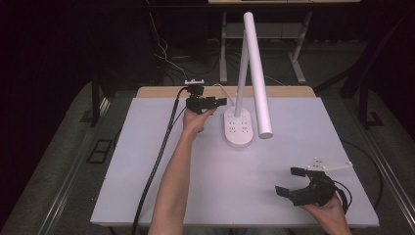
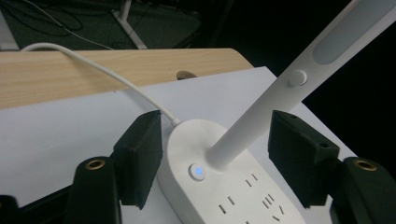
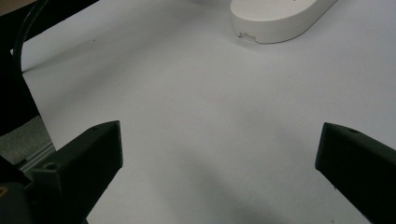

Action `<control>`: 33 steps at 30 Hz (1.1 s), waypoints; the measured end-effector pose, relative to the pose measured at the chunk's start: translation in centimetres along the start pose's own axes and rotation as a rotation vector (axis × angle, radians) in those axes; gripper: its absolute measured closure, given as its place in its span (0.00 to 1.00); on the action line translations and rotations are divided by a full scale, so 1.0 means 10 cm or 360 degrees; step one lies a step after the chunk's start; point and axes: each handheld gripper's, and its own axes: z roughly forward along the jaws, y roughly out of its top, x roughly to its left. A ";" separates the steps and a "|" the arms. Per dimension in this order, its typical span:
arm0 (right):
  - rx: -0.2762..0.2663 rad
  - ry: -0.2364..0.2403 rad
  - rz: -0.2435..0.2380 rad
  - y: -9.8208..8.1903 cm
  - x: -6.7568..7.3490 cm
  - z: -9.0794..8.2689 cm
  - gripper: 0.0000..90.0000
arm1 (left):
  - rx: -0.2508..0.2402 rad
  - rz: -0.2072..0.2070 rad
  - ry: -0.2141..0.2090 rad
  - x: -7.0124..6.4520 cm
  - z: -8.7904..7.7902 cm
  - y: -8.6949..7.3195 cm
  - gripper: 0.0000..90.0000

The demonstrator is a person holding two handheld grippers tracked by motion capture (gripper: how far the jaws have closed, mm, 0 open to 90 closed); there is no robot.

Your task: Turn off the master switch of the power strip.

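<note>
A white desk lamp stands at the back middle of the table, with an oval base (image 1: pixel 239 129) carrying sockets, an upright stem and a long tube head (image 1: pixel 258 73). My left gripper (image 1: pixel 215 102) reaches in from the left at the base's far end. In the left gripper view its jaws (image 2: pixel 215 158) stand open on either side of the base (image 2: pixel 243 196) and stem (image 2: pixel 261 112), with a gap to the stem. A round button (image 2: pixel 198 171) glows blue between them. My right gripper (image 1: pixel 288 181) rests wide open at the front right, nothing between its jaws (image 3: pixel 219 172).
The lamp's white cable (image 2: pixel 93 65) runs off the back over a wooden strip (image 1: pixel 161 91). A white sheet (image 1: pixel 195 186) covers the table. The left gripper's black cable (image 1: pixel 156 166) trails down the left side. The lamp base (image 3: pixel 280 16) lies ahead of the right gripper.
</note>
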 end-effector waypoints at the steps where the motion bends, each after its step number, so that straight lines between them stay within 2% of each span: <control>1: -0.0001 0.0000 0.0001 0.00 0.00 0.00 0.00 | -0.0005 -0.0011 -0.0004 0.00 0.02 -0.01 0.41; 11: 0.0001 0.0003 -0.0001 0.00 -0.01 -0.01 0.00 | 0.0024 -0.0054 -0.0016 0.02 0.13 -0.08 0.57; 14: 0.0003 0.0003 -0.0001 0.00 -0.01 0.00 0.00 | 0.0042 -0.0050 0.0012 0.02 0.16 -0.10 0.66; 18: 0.0000 0.0002 -0.0006 0.00 -0.01 -0.01 0.00 | 0.0051 -0.0064 -0.0012 0.03 0.20 -0.14 0.79; 23: 0.0002 0.0002 -0.0005 0.00 -0.01 -0.01 0.00 | 0.0048 -0.0057 -0.0020 0.02 0.26 -0.18 0.89; 27: -0.0004 -0.0001 -0.0008 0.00 -0.01 -0.01 0.00 | 0.0033 -0.0078 0.0001 0.00 0.30 -0.19 0.97; 28: -0.0005 0.0001 -0.0007 0.00 -0.01 -0.02 0.00 | 0.0045 -0.0066 0.0002 0.00 0.29 -0.20 0.99; 33: -0.0010 -0.0006 -0.0006 0.00 -0.02 -0.03 0.00 | 0.0048 -0.0088 0.0021 0.00 0.32 -0.21 1.00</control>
